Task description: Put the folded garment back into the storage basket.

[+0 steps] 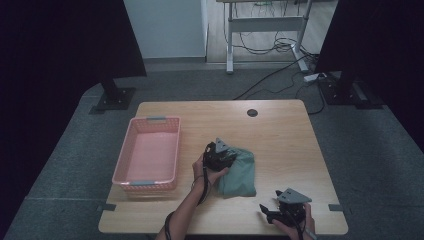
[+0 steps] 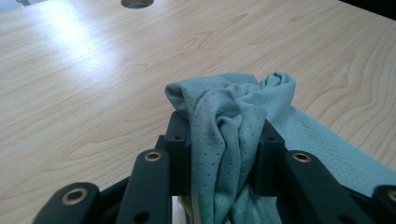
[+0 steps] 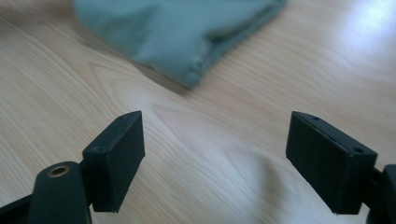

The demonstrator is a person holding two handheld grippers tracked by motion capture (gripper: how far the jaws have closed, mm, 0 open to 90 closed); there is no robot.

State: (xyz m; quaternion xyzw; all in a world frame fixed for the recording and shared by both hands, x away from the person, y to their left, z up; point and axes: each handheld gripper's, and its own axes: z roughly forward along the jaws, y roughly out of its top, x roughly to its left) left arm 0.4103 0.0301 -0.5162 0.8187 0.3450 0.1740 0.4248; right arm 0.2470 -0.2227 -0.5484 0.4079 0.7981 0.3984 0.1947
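Note:
A folded grey-green cloth (image 1: 239, 172) lies near the middle of the wooden table (image 1: 280, 130). My left gripper (image 1: 220, 156) sits at the cloth's upper left edge, shut on a bunched fold of it. In the left gripper view the dotted cloth (image 2: 229, 121) is squeezed between the two black jaws of the left gripper (image 2: 223, 140). My right gripper (image 1: 274, 209) rests near the table's front right edge, open, with bare wood between its jaws. In the right gripper view the right gripper (image 3: 215, 140) points at a corner of the cloth (image 3: 187, 28) some way ahead.
A pink plastic basket (image 1: 148, 153) stands on the left part of the table, with nothing in it. A round cable hole (image 1: 252, 112) sits near the far edge. Beyond the table are a desk frame and loose cables (image 1: 280, 47) on the floor.

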